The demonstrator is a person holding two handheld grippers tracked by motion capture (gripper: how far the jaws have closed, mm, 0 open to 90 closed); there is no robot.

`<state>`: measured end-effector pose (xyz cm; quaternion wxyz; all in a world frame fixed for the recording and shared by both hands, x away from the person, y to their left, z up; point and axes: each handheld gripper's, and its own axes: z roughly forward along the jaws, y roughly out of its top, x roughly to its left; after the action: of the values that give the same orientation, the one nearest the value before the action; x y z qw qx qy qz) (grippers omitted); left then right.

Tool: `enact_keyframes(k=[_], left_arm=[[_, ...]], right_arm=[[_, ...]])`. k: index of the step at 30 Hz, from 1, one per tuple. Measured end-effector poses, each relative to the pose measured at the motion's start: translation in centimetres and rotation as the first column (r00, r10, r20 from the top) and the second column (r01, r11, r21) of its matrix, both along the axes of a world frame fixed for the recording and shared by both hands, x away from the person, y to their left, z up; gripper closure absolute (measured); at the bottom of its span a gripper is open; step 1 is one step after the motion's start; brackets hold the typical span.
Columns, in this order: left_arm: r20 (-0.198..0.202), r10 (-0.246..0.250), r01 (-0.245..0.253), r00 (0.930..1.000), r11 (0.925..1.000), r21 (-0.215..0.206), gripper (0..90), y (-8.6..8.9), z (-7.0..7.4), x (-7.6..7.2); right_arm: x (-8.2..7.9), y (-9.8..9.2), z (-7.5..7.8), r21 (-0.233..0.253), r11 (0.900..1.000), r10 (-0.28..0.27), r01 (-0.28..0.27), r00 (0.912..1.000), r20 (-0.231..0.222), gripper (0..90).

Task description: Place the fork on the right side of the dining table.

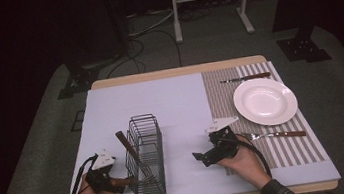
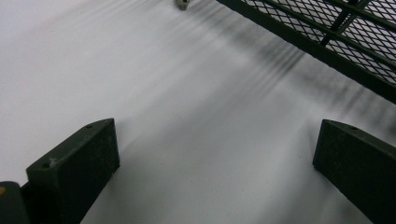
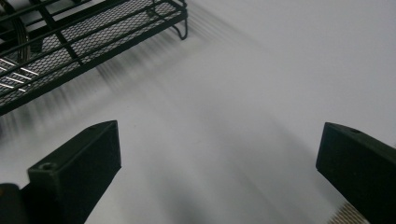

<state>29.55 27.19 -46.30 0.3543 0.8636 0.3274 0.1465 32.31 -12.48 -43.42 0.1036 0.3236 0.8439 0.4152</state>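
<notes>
Looking down, high view: you held the left gripper [image 1: 100, 174] at about 7 o'clock on the white mat [image 1: 170, 102], just beside the black wire basket [image 1: 146, 156]; a brown-handled utensil [image 1: 129, 148] leaned tilted inside that basket.
Right hand, high view: your right gripper [image 1: 212, 152] sat near 5 o'clock on the mat, pointing toward the basket, well apart from it.
Place setting, high view: a white plate [image 1: 265, 101] lay on the striped placemat [image 1: 221, 100] at 2 o'clock, a knife [image 1: 245, 77] beyond it at 12 o'clock of the plate, a fork [image 1: 273, 135] at its 6 o'clock.
Left gripper view: your jaws stood wide apart with nothing between them, over the bare mat [image 2: 187, 116]; the basket's mesh base [image 2: 327, 32] ran across at 1 o'clock.
Right gripper view: your jaws were likewise spread and empty above the mat [image 3: 257, 93]; the basket [image 3: 84, 37] lay at 11 o'clock, metal tines showing through its mesh.
</notes>
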Motion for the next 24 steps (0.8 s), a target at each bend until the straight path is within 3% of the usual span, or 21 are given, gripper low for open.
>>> enact_keyframes(k=[11, 15, 19, 24], left_arm=[[0.000, 0.000, 0.000, 1.0000, 1.0000, -0.001, 0.0, 0.0, 0.0, 0.0], [0.000, 0.001, -0.001, 1.0000, 1.0000, -0.002, 0.0, 0.0, 0.0, 0.0], [0.000, 0.002, -0.002, 1.0000, 1.0000, -0.004, 0.0, 0.0, 0.0, 0.0], [0.000, 0.003, -0.003, 1.0000, 1.0000, -0.004, 0.0, 0.0, 0.0, 0.0]], right_arm=[[0.0, 3.1, -2.1, -0.052, 0.996, 0.067, -0.068, 0.9975, -0.020, 0.0], [0.0, 3.6, -2.9, -0.092, 0.992, 0.086, -0.089, 0.9957, -0.035, 0.0], [-0.4, 3.9, -3.2, -0.131, 0.987, 0.089, -0.088, 0.9960, -0.001, 0.0], [-0.4, 4.0, -3.2, -0.138, 0.986, 0.092, -0.090, 0.9957, 0.006, 0.0]])
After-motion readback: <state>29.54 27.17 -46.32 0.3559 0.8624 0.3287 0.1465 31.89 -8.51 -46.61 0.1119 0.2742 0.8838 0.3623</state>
